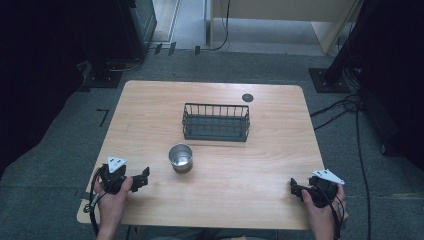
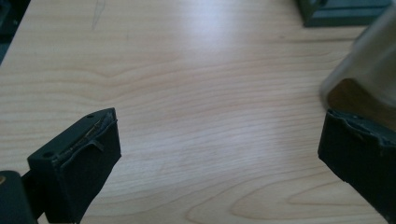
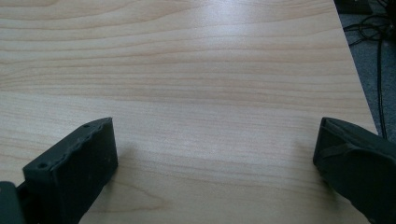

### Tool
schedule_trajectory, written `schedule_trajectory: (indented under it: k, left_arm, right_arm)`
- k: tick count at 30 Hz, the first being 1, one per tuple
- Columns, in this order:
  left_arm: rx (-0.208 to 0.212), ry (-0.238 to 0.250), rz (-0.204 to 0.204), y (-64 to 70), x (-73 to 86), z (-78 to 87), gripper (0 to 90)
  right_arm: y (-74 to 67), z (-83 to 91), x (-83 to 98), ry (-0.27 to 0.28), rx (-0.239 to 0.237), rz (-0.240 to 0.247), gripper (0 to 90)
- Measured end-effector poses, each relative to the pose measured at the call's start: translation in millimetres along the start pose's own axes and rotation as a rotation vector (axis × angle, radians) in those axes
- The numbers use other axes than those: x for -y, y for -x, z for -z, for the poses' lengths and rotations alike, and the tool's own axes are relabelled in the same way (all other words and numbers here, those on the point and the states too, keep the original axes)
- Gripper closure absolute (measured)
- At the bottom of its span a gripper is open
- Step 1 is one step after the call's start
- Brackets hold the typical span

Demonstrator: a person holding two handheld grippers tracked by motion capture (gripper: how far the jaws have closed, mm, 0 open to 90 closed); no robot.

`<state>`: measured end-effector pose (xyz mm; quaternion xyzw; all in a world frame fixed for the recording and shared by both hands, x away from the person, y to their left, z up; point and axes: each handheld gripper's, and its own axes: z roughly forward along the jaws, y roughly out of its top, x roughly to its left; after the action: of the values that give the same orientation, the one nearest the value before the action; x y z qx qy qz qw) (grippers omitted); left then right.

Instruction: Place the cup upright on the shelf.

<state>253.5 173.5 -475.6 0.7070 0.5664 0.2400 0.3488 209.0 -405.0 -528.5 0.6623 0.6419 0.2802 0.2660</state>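
The high view looks forward and down on the whole table (image 1: 260, 165). Each gripper view sits low and close over the wood — the left one faces toward the metal cup (image 2: 369, 70), shared with the high view.

Left gripper (image 2: 219, 149) jaws wide apart over wooden table (image 2: 187, 84); blurred metal cup (image 2: 369, 65) beyond right jaw.

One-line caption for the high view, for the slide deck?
Metal cup before wire basket on wooden table; both grippers open, resting near its front corners.
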Motion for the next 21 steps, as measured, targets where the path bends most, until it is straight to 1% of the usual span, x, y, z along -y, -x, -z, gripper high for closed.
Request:
schedule_trajectory:
  k: [4,8,10,12,14,18,21]
  left_arm:
    - [0.038,0.027,-0.024,12.1,-6.8,7.3,0.0]
    - [0.076,0.031,-0.058,27.5,-12.6,7.9,0.0]
    - [0.089,0.035,-0.064,34.8,-14.4,6.3,0.0]
    - [0.105,0.041,-0.056,40.5,-15.6,3.6,0.0]
    - [0.119,0.036,-0.056,46.3,-16.5,-0.2,0.0]
    - [0.151,0.023,-0.074,59.9,-17.2,-7.1,0.0]
    - [0.161,0.019,-0.083,69.3,-18.1,-12.1,0.0]
  right_arm:
    - [0.0,0.0,0.0,0.0,0.0,-0.001,0.0]
    - [0.0,0.0,0.0,0.0,0.0,-0.001,0.0]
    - [0.0,0.0,0.0,0.0,0.0,-0.001,0.0]
    - [-0.1,0.0,0.0,0.0,0.0,-0.002,0.0]
    - [-0.1,0.1,0.0,0.0,-0.001,-0.002,0.0]
    - [-0.1,0.1,0.0,0.0,0.0,-0.002,0.0]
    - [-0.1,0.0,0.0,0.0,0.0,-0.001,0.0]
